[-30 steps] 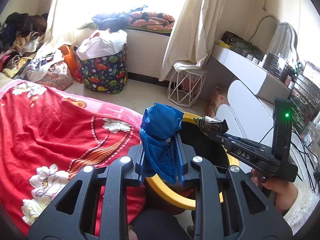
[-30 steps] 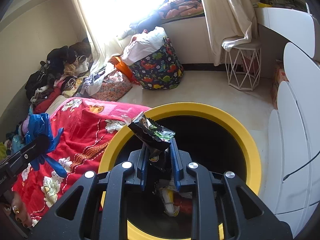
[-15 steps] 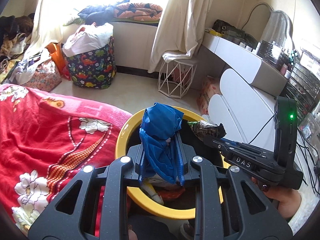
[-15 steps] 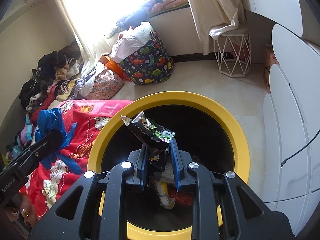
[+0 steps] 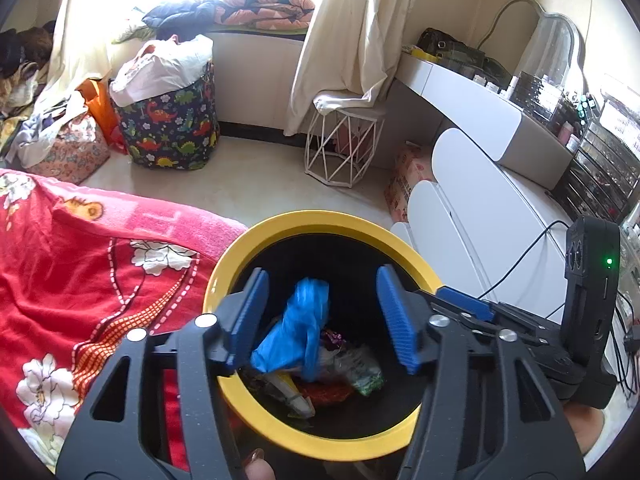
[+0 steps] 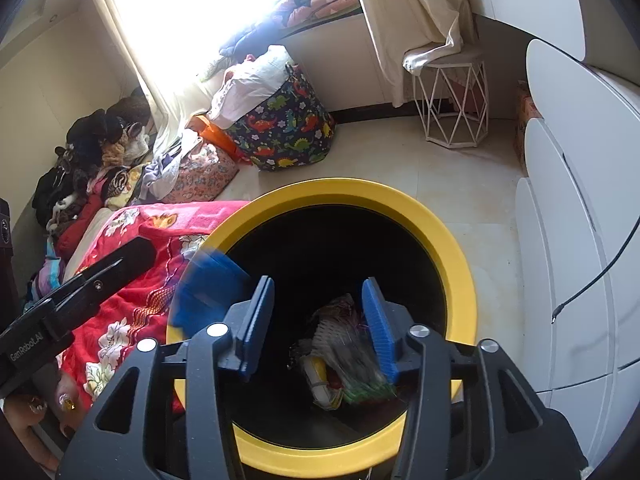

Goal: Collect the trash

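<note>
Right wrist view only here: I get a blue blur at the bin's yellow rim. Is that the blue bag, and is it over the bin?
Observer: Yes. The left wrist view shows the blue bag loose between the opening left fingers, over the bin mouth.
Operator: Is my gripper's status light on?
Observer: A green light glows on the right gripper body; its fingers are opening, wrapper loose between them.
</note>
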Motion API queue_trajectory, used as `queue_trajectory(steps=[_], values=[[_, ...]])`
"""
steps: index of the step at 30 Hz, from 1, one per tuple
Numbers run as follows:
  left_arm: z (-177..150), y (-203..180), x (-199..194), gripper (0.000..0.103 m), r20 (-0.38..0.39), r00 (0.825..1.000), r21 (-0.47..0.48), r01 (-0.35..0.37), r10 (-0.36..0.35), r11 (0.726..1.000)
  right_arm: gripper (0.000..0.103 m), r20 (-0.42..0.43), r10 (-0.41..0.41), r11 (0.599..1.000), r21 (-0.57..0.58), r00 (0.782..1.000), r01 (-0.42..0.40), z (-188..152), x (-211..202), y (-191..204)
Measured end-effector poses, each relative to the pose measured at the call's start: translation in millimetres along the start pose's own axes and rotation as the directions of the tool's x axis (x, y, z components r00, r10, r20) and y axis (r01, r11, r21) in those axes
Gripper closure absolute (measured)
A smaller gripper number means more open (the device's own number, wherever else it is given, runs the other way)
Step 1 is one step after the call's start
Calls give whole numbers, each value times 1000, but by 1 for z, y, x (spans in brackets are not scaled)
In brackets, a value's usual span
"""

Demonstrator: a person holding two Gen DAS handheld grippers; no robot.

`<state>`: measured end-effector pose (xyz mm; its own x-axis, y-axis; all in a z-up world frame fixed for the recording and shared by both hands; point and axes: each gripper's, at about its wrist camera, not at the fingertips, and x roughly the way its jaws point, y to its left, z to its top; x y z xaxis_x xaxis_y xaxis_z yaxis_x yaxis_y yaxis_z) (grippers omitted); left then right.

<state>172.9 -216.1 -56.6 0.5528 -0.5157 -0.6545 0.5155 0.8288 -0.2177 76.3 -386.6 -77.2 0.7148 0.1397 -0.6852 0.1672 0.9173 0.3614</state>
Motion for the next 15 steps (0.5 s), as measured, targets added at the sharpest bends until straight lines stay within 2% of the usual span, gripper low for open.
queue_trajectory(steps=[2, 4, 6, 8, 15], values=[[-2, 3, -4, 32, 7, 1000, -13, -5, 5, 1000, 45, 15, -2, 1000, 2, 1000, 2, -1, -4, 0], [-3, 6, -9, 23, 14, 1000, -16, -19, 19, 1000, 37, 31, 0, 1000, -2, 1000, 0, -2, -9, 1], [-5, 10, -16, 21, 23, 999, -20, -34, 34, 999, 29, 50, -1, 1000, -6, 999, 2, -3, -14, 2], [-7, 15, -25, 12, 33, 998, -30, -50, 51, 998, 27, 68, -1, 1000, -11, 998, 2, -4, -18, 5], [-19, 38, -58, 11, 67, 991, -69, -113, 118, 991, 15, 125, 3, 997, -71, 992, 6, -7, -32, 21]])
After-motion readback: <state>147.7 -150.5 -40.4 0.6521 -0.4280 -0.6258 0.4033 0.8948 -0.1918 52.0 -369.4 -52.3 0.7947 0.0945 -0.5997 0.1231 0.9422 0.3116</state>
